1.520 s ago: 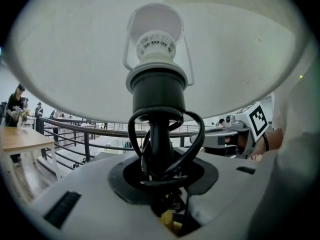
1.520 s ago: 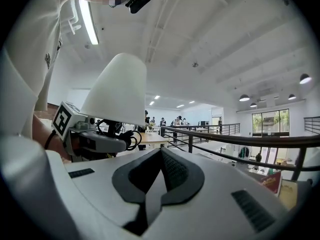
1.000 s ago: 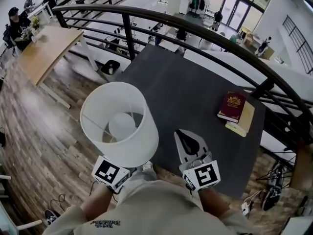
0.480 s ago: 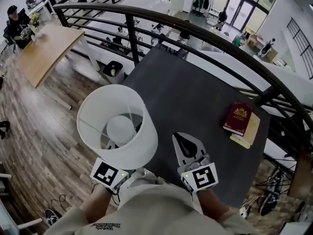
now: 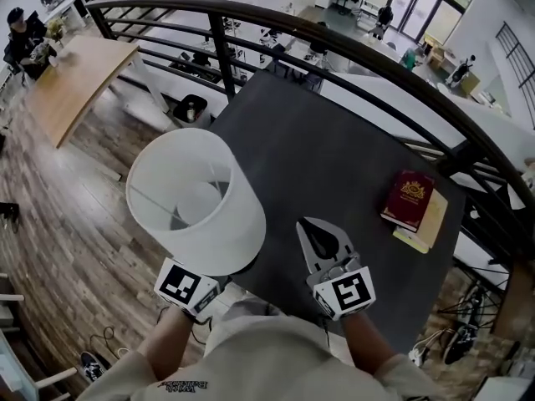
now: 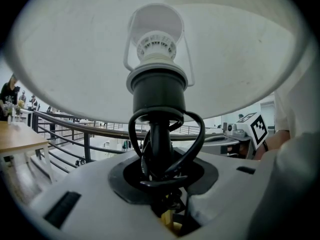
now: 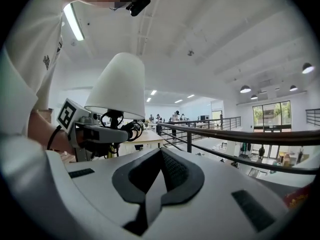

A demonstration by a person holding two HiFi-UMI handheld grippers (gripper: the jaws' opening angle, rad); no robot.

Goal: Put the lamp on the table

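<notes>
In the left gripper view, the left gripper [image 6: 161, 183] is clamping its fingers on the thin black stem of the lamp [image 6: 157, 91]. The stem is rising straight up from between them, a black cord [image 6: 192, 139] is looping round it just above the fingers, and the bulb and white shade are spreading overhead.

In the right gripper view, the right gripper [image 7: 160, 154] is keeping its fingers pressed together with nothing between them. The lamp is standing upright well to the left of them, shade on top, long axis vertical.

In the head view, the lamp is hanging in the air above the left fingers, its shade overlapping the near left edge of the dark table [image 5: 334, 157], not standing on it. Both grippers are pointing about level toward the railing [image 5: 334, 48], side by side, forearms reaching out from the body. The table and the red book [image 5: 407, 200] are sitting lower in the frame than a second ago, nearer the right fingers; the hold on the lamp is unchanged.
</notes>
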